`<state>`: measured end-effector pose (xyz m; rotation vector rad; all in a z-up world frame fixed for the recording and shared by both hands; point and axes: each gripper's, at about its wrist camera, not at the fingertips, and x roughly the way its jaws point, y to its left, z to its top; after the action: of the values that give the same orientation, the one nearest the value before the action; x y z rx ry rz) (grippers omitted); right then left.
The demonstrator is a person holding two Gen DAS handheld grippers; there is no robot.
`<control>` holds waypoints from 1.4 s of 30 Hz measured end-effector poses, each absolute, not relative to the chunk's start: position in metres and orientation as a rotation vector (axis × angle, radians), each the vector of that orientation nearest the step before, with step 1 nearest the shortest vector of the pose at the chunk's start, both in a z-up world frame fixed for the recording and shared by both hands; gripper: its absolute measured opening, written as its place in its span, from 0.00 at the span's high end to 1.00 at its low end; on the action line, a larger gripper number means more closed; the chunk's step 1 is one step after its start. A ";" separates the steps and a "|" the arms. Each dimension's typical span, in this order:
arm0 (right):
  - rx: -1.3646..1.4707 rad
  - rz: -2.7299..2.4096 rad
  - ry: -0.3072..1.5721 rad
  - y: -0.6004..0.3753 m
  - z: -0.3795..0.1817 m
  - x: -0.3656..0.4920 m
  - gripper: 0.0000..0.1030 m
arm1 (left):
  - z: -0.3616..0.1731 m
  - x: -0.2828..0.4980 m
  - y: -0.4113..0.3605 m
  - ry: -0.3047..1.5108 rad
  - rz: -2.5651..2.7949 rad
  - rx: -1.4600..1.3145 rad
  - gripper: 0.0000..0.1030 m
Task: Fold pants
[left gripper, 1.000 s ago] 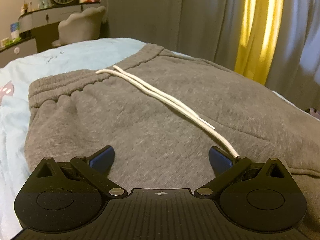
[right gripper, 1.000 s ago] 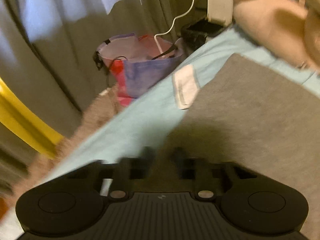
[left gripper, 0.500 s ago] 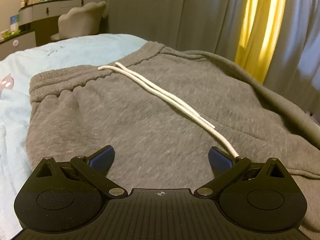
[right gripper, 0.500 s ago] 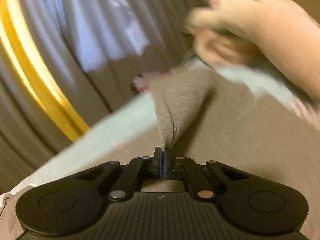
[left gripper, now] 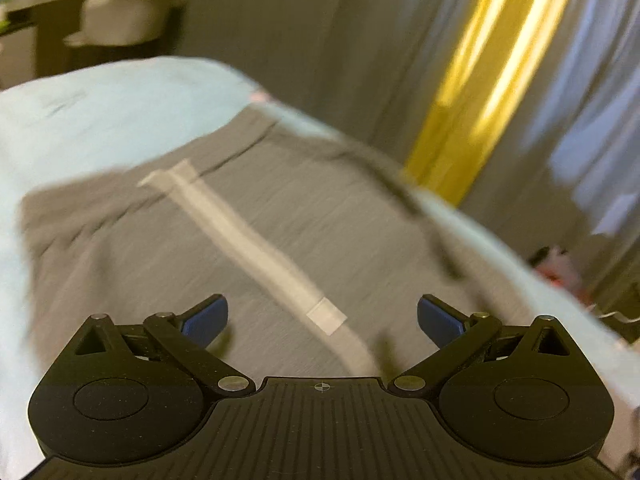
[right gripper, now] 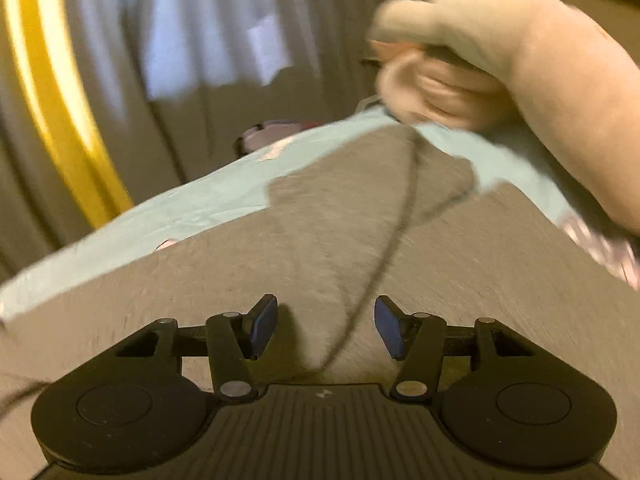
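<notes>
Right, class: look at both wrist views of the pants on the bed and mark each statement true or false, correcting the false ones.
1. The pants are grey. True.
2. The drawstring on the pants is black. False: it is white.
3. The left gripper has its jaws spread wide with nothing clamped. True.
4. The right gripper is pinching a fold of fabric. False: its jaws are opening and the cloth lies loose under them.
5. The bedsheet is bright red. False: it is pale blue.
6. A yellow curtain strip hangs beyond the bed. True.
</notes>
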<state>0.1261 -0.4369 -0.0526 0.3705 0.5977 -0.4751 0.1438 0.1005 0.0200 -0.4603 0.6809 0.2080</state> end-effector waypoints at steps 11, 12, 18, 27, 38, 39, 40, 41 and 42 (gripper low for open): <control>0.489 -0.526 0.516 -0.472 -0.067 0.117 0.94 | 0.011 0.334 0.096 0.819 0.127 -0.567 0.40; 0.513 -0.521 0.504 -0.473 -0.069 0.115 0.94 | 0.004 0.343 0.098 0.841 0.142 -0.584 0.40; 0.496 -0.548 0.471 -0.473 -0.080 0.127 0.89 | -0.034 0.379 0.106 0.899 0.181 -0.704 0.44; 0.762 -0.467 0.378 -0.508 -0.076 0.113 0.95 | 0.020 0.324 0.112 0.727 0.133 -0.704 0.91; 0.944 -0.487 0.232 -0.528 -0.021 -0.002 0.95 | 0.056 0.102 0.137 0.488 -0.016 -0.684 0.91; 0.926 -0.501 0.254 -0.526 -0.023 -0.011 0.95 | 0.042 0.081 0.138 0.503 0.000 -0.690 0.91; 0.913 -0.522 0.288 -0.525 -0.027 -0.020 0.95 | 0.028 0.069 0.140 0.524 0.010 -0.711 0.91; 0.916 -0.542 0.325 -0.526 -0.032 -0.027 0.95 | 0.013 0.056 0.143 0.555 0.034 -0.728 0.91; 0.942 -0.570 0.376 -0.529 -0.040 -0.033 0.95 | -0.002 0.046 0.146 0.583 0.063 -0.740 0.91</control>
<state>-0.0332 -0.5289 -0.0398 0.9416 0.3761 -0.5697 0.0457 0.1458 -0.0021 -0.7402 0.5832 0.0626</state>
